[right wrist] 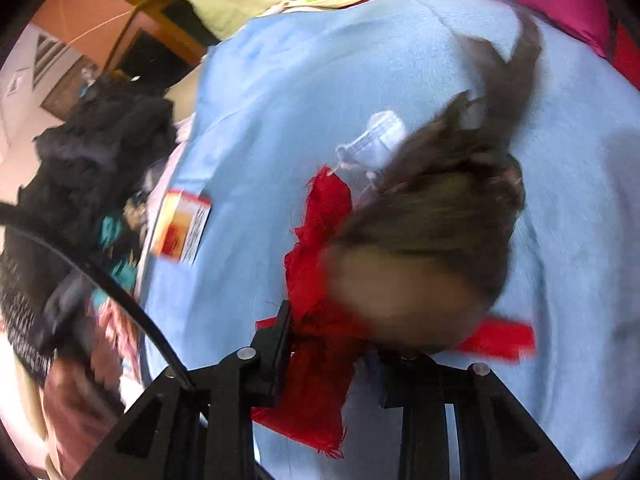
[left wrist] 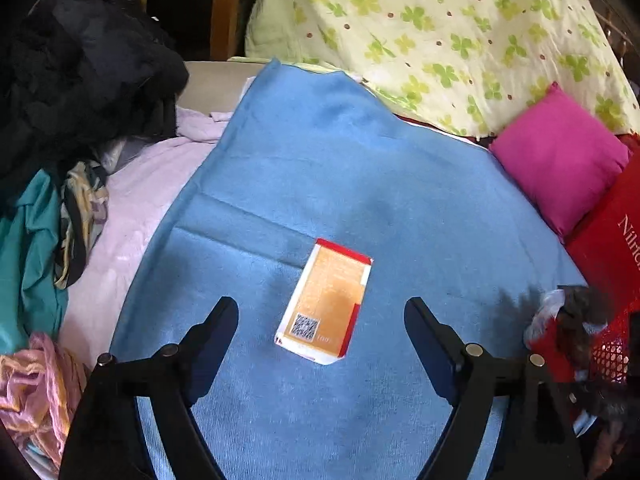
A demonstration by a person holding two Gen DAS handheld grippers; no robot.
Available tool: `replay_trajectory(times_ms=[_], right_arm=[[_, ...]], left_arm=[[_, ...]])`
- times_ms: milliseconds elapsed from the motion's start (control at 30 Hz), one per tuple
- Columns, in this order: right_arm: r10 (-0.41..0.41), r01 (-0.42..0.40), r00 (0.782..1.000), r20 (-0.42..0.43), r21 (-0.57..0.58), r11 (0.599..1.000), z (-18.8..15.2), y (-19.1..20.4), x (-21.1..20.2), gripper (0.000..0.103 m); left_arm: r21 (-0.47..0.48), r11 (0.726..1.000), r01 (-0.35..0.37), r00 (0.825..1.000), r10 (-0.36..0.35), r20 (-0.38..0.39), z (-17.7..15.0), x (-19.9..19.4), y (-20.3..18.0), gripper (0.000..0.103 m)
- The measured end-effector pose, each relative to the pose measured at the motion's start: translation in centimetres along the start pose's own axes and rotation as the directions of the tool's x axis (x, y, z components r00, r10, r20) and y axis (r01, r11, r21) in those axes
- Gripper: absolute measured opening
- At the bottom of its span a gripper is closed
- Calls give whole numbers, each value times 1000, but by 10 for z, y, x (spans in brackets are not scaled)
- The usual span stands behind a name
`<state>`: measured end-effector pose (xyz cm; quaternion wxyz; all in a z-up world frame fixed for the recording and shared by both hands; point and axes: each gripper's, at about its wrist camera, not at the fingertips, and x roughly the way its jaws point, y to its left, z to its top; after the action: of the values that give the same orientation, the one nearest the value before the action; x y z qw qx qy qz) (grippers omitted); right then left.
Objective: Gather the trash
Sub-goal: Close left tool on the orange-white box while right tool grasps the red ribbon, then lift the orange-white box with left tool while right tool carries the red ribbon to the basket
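Orange-and-red carton (left wrist: 325, 302) lies flat on blue towel (left wrist: 320, 168), centre, between spread fingers of left gripper (left wrist: 320, 320), not touched

Right gripper (right wrist: 332, 344) closed on bundle of scraps (right wrist: 320, 264): red cloth, dark hair-like tuft, small white piece; view blurred

Judgement: lower left gripper straight over carton, pinch across narrow width, avoid snagging towel; keep right grip firm

Count: one carton, one bundle, one towel, one pink cushion (left wrist: 560, 160) far right, one clover-print sheet (left wrist: 440, 32) far, clothes pile (left wrist: 60, 120) left
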<state>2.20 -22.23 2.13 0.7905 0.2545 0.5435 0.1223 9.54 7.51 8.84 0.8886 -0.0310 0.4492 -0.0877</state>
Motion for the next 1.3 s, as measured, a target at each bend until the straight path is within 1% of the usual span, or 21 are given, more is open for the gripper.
replay_trajectory(times_ms=[67,100,133,167,200,233,267,300,333,400,467,533,600,700,767,833,867,967,1167,1233,1300], right_arm=[[46,-46,999,-8,-11,999,-11,0,-14,34],[98,-98,995,10,-25,995,-15,2,-25,34],[149,-147,988,31,-49,988,-18,6,-34,34],[216,-209,974,62,-98,973,-21,11,-49,34],[254,-237,963,94,-162,958,-23,18,-62,34],[240,-208,962,131,-218,954,-25,23,-72,34],[186,-141,968,166,-251,958,-25,26,-79,34],[143,-96,973,180,-248,964,-24,25,-82,34],[119,-75,975,190,-223,972,-22,19,-86,34],[114,-73,969,221,-185,980,-22,6,-95,34],[74,-33,960,268,-154,987,-26,-6,-108,34],[52,-12,951,304,-131,991,-31,-15,-122,34],[35,7,940,340,-120,993,-33,-12,-129,34],[-11,68,912,409,-126,990,-40,-6,-153,34],[-14,80,893,449,-129,988,-51,-7,-174,34],[-8,80,876,482,-131,988,-56,-4,-189,34],[-5,82,864,503,-132,988,-61,-5,-201,34],[5,79,836,548,-130,988,-72,-4,-227,34],[-3,100,785,620,-122,987,-96,-6,-270,34],[-5,100,775,632,-115,988,-105,-10,-281,34],[-10,104,761,648,-106,989,-113,-15,-294,34]], left_arm=[[25,1000,-11,998,12,-63,-1,19,-4,88],[33,999,-15,996,18,-87,-3,28,-6,88],[39,999,-19,994,23,-109,-5,38,-8,88],[47,998,-29,991,35,-126,-7,49,-9,88],[49,998,-39,990,46,-135,-9,55,-10,88],[42,998,-40,990,45,-137,-11,60,-10,78],[21,999,-30,990,33,-139,-13,62,-7,66],[-5,1000,-6,988,5,-153,-14,65,-5,51],[-26,1000,7,988,-10,-153,-16,65,-3,51],[-29,1000,-3,991,0,-132,-18,62,-5,50],[-27,1000,-11,991,7,-132,-21,55,-11,50],[-27,1000,17,996,-19,-92,-22,38,-21,50],[-10,999,38,998,-38,-44,-21,16,-35,50],[42,997,58,998,-59,20,-24,-21,-65,50],[83,994,65,996,-70,57,-27,-45,-84,50],[132,988,83,990,-97,102,-30,-73,-109,50],[154,984,90,986,-109,123,-31,-86,-120,50],[217,971,97,978,-133,162,-34,-120,-154,50],[339,939,58,961,-145,236,-43,-172,-215,50],[370,928,47,955,-151,256,-48,-185,-231,50],[399,916,32,949,-153,276,-53,-197,-245,50]])
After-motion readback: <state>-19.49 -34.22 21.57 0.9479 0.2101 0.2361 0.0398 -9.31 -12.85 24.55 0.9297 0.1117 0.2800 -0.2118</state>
